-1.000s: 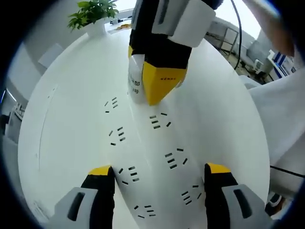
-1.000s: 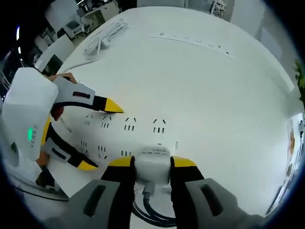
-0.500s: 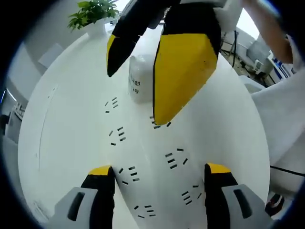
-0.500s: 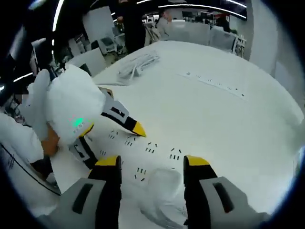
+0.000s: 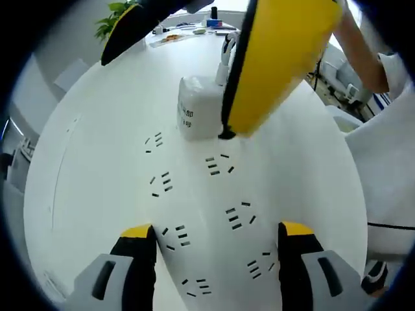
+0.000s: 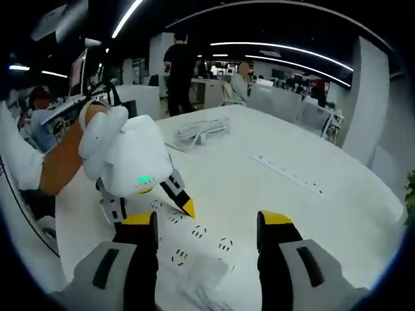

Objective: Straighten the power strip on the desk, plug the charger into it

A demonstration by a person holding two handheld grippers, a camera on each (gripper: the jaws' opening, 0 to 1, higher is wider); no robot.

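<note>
- The white charger (image 5: 200,115) stands plugged into the power strip (image 5: 207,214) on the white worktop (image 5: 97,149).
- Left claw (image 5: 217,236) spread open over the strip, gripping nothing.
- Right claw (image 6: 207,223) open too (empty), above the charger.
- A coiled white cable (image 6: 201,131) lies farther back.

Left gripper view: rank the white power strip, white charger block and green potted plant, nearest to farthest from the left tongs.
1. White power strip: lies between the left tongs and runs away from them.
2. White charger block: plugged in at the strip's far end, up the middle.
3. Green potted plant: far edge of the desk, upper left.
</note>
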